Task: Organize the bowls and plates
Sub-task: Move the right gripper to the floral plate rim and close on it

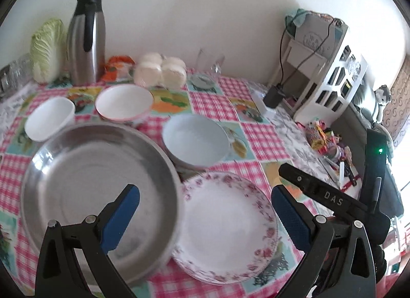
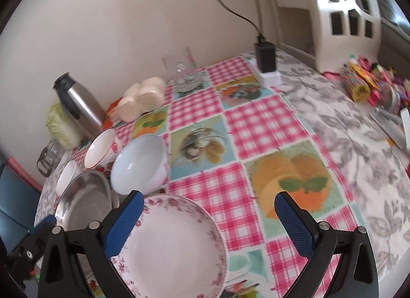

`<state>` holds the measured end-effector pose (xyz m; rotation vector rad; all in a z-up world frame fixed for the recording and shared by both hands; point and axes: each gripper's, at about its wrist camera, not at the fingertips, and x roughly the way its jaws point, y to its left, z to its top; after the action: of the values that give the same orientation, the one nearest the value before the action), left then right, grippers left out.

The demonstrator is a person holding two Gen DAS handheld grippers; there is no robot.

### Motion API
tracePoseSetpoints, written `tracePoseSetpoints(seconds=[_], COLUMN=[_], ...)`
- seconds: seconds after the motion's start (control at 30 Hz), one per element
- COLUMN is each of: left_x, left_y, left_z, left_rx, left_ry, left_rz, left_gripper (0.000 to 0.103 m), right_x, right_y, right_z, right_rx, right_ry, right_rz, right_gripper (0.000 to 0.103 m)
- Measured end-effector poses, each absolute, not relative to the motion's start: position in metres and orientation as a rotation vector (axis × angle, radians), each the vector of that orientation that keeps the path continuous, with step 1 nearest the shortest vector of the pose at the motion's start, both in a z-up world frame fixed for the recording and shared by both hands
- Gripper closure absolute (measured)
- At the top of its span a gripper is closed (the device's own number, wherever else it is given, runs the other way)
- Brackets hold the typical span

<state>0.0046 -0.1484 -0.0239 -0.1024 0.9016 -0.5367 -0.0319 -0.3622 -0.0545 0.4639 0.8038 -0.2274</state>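
I see a table covered with a pink-checked tablecloth [image 1: 207, 104] printed with fruit panels, and a grey floral cloth [image 2: 358, 144] over its right part. On it sit a steel pan [image 1: 84, 182], a floral plate [image 1: 228, 226] just beside it, a pale blue bowl [image 1: 196, 141], a red-rimmed bowl [image 1: 124, 103] and a small white bowl [image 1: 48, 118]. Along the wall stand a steel flask [image 1: 85, 41], a cabbage [image 1: 47, 49], white buns [image 1: 160, 72] in a bag and a clear glass [image 2: 179, 67]. A white power strip [image 2: 267, 76], a white rack [image 1: 330, 85] and bright packets [image 2: 364, 85] lie on the right.
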Motion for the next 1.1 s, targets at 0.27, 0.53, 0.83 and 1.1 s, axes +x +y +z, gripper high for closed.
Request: tracePoseSetpoints(seconds=[0.27, 0.53, 0.83, 1.1], left_x=[-0.012, -0.028, -0.034, -0.027], left_y=[-0.169, -0.179, -0.18, -0.171], left_z=[-0.037, -0.053, -0.082, -0.102], left_rx=[-0.109, -0.118, -0.154, -0.177], left_ry=[1.002, 1.095, 1.23, 1.311], left_rz=[-0.539, -0.487, -0.414, -0.318], left_gripper=[0.001, 0.001, 0.001, 0.001], right_x=[-0.043, -0.041, -0.036, -0.03], right_y=[-0.373, -0.373, -0.37, -0.362], right_z=[-0.06, -0.067, -0.089, -0.117], right_rx=[0.493, 0.486, 0.506, 0.532], right_ry=[0.817, 0.848, 0.942, 1.064], right_rz=[-0.256, -0.256, -0.228, -0.185], right_gripper=[0.0, 0.0, 0.0, 0.0])
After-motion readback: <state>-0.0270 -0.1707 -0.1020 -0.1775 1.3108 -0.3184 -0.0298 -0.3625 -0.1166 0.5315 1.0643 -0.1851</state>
